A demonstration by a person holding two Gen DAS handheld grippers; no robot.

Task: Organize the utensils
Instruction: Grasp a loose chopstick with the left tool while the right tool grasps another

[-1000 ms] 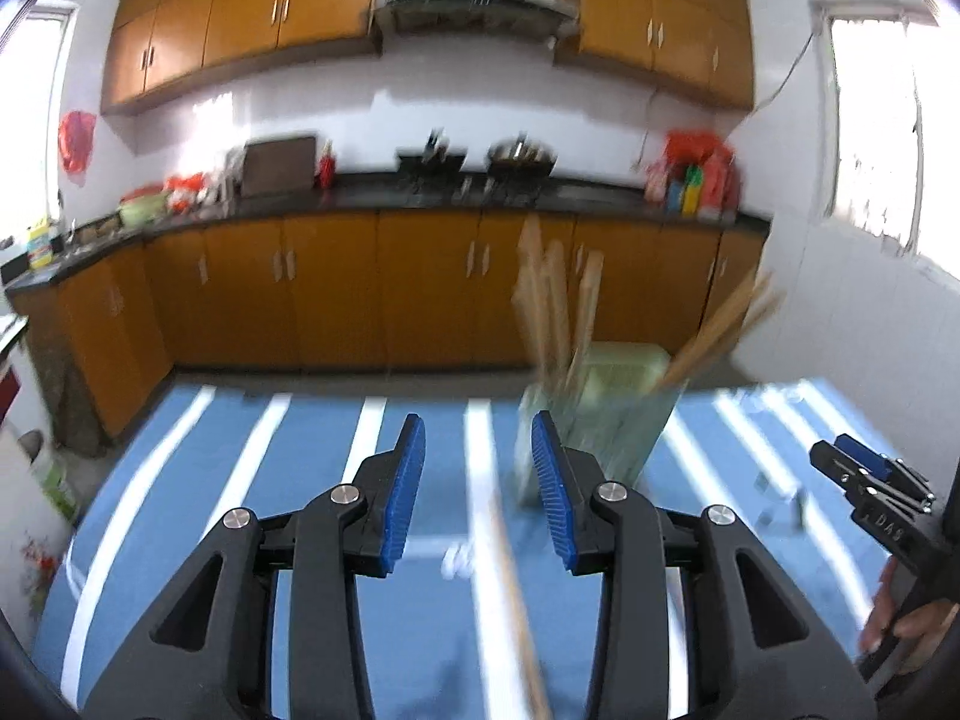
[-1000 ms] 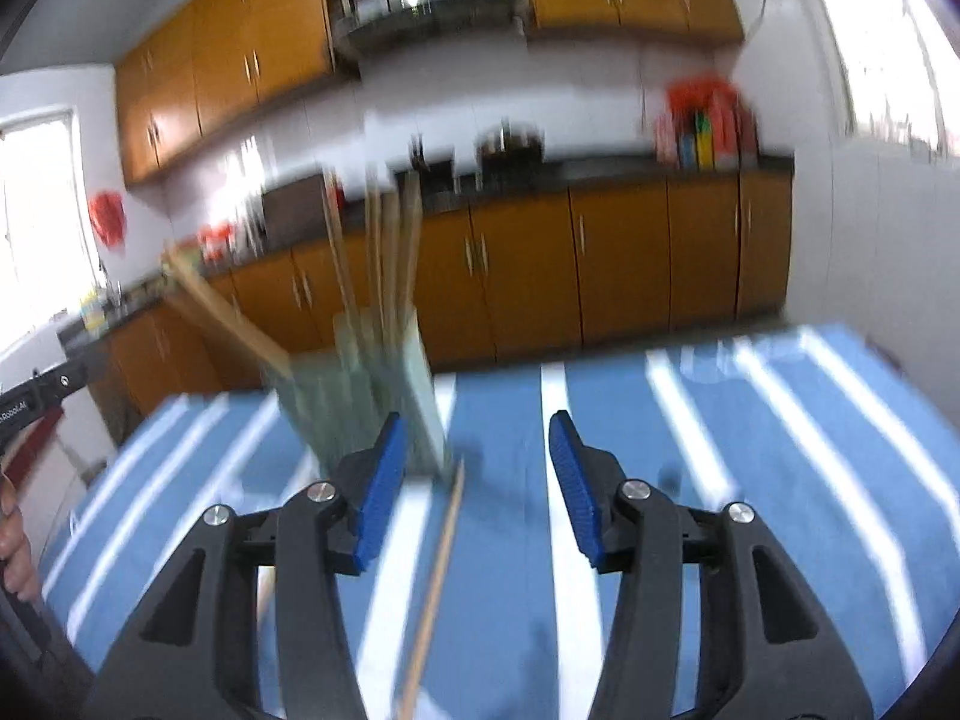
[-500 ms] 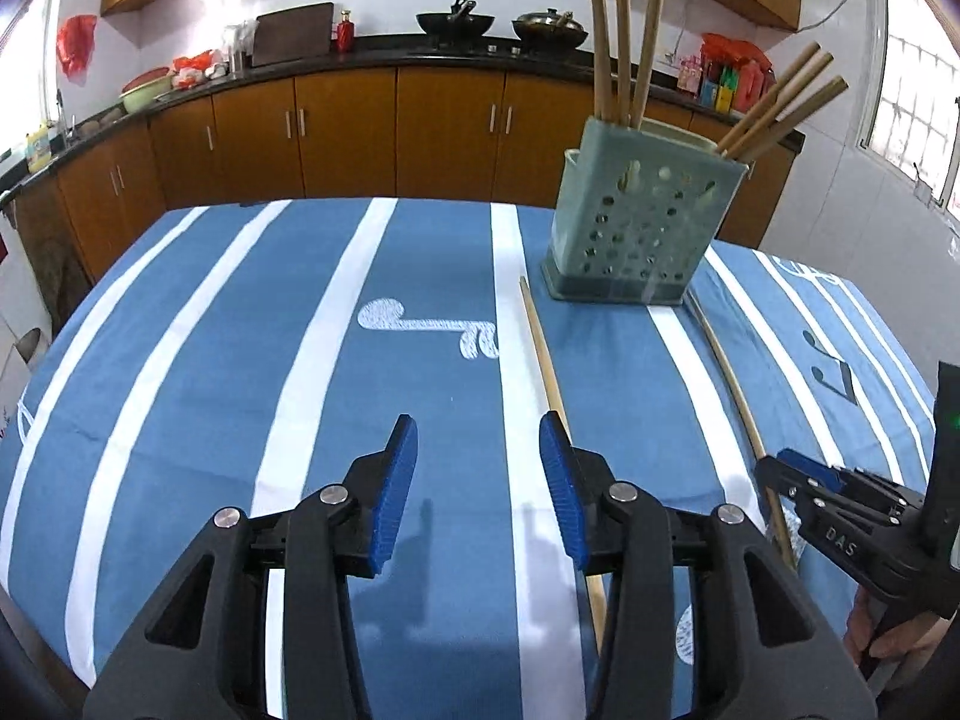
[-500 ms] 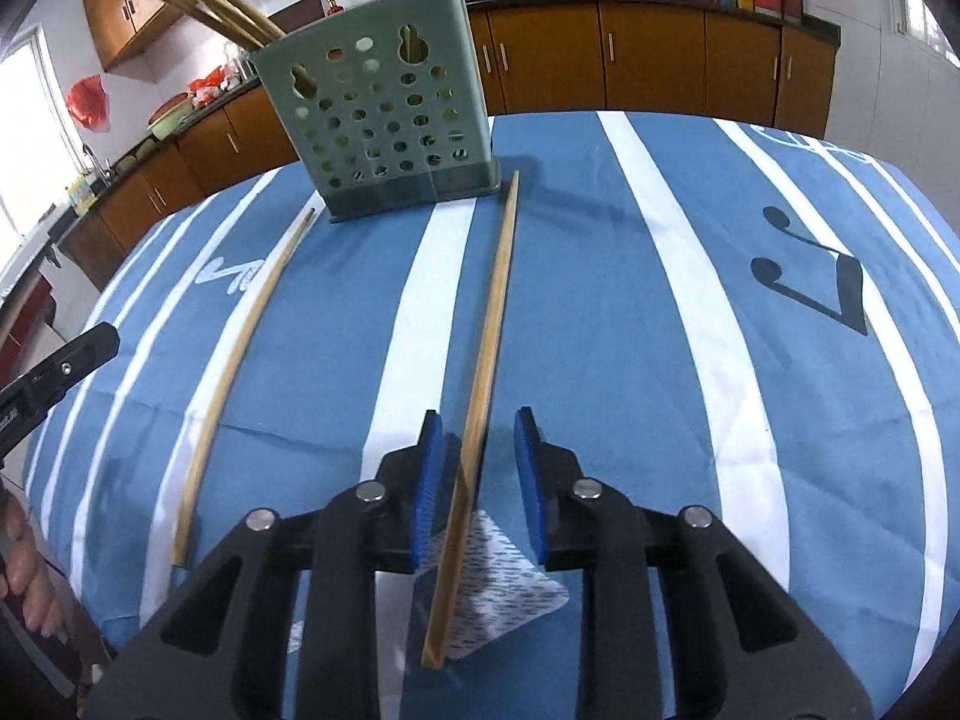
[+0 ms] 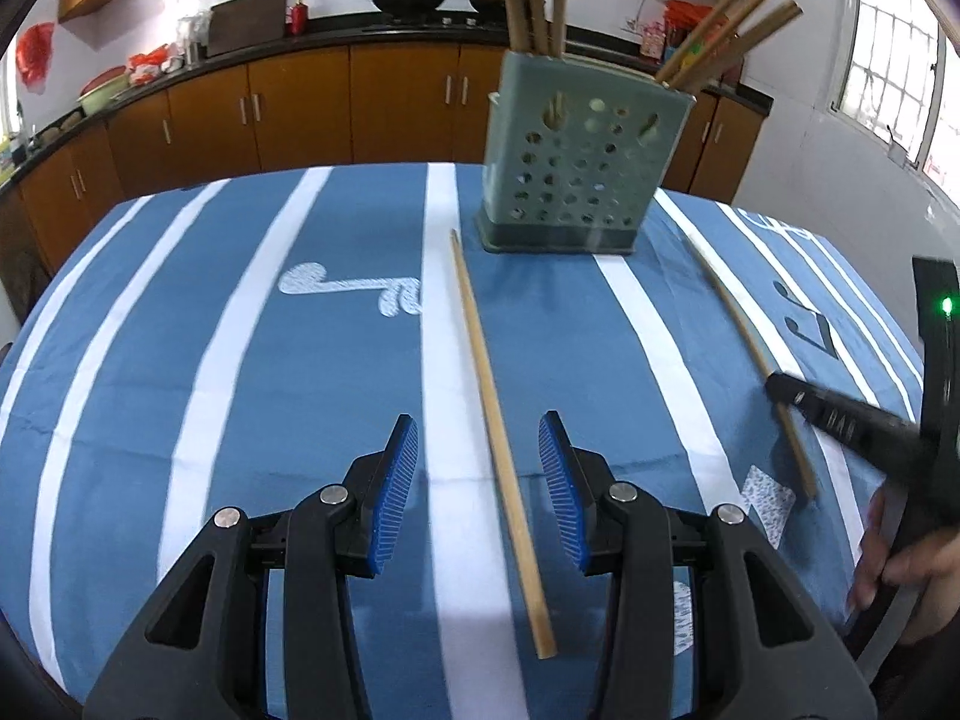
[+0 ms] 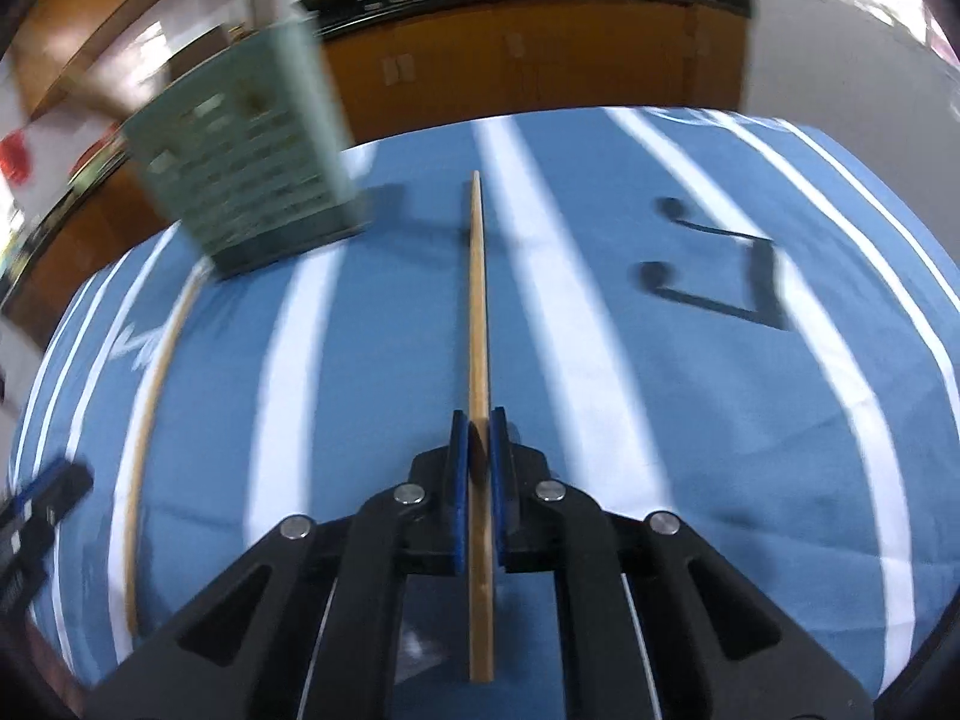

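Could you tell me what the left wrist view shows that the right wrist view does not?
Only the left wrist view shows chopsticks standing in the holder and the open left hand-held gripper straddling a loose chopstick. Only the right wrist view shows the right hand-held gripper shut on the other chopstick. Both show the holder, both loose chopsticks and the striped blue cloth.
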